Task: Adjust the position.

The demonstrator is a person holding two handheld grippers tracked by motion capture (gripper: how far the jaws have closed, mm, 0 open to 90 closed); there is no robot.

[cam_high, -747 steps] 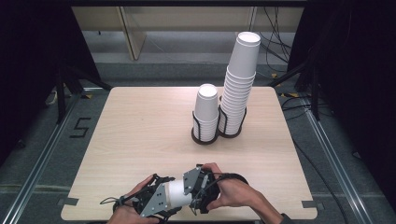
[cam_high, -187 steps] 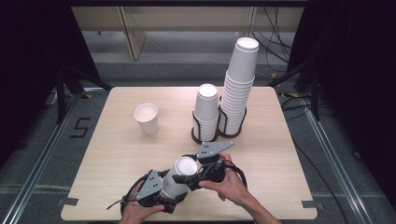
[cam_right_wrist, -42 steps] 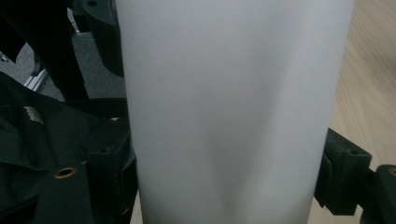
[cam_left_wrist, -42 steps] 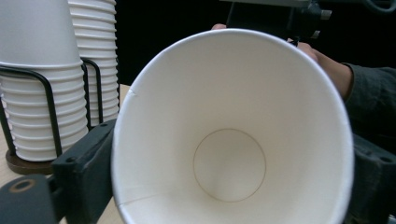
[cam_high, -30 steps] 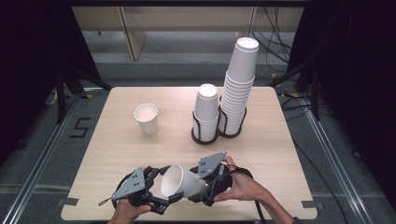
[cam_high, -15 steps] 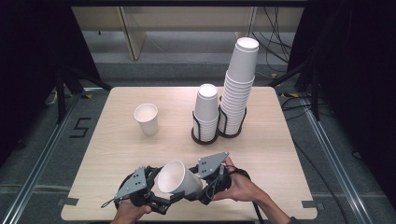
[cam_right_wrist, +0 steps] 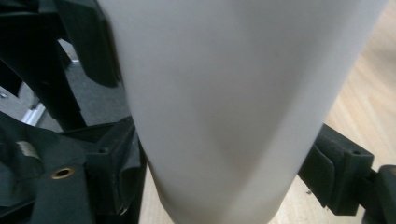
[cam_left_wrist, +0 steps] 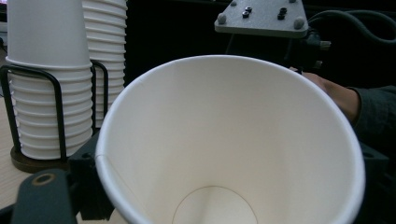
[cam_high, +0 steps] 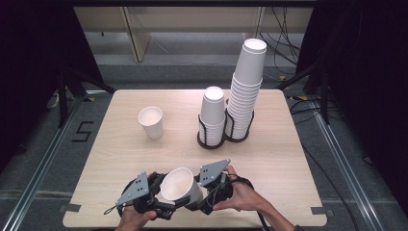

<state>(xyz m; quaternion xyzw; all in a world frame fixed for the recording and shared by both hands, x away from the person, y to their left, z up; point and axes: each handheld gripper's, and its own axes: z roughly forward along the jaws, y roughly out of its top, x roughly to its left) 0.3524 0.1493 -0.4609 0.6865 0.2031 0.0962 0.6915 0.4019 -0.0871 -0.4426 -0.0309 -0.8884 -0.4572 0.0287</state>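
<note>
The dark room is surrounding everything, with black drapes hanging at both sides, a grey floor [cam_high: 43,159] running under metal rails, the digit 5 [cam_high: 80,131] marked on it at the left, and pale board furniture [cam_high: 144,29] standing at the back beside loose cables. In the middle the light wooden surface [cam_high: 269,159] is lying broad and mostly bare. Toward its far right a tall stack of white paper cups [cam_high: 246,86] is rising from a black wire holder [cam_high: 237,129], and a shorter stack [cam_high: 212,114] is sitting in a second holder just beside it on the left, the two holders touching or nearly so. A single cup [cam_high: 151,122] is standing upright and apart at the far left of the surface, its mouth facing up. Near the front edge the person's hands are coming in from below, and a tilted paper cup [cam_high: 182,186] is being held above the surface between the two tools, its open mouth facing up and to the left. The right gripper [cam_high: 198,198] is clamping the cup's lower body, its jaws pressing both sides of the wall in the right gripper view. The left gripper [cam_high: 164,202] is sitting at the cup's rim side, and I cannot tell whether its jaws are gripping; its camera is looking straight into the cup's white inside [cam_left_wrist: 233,154].
</note>
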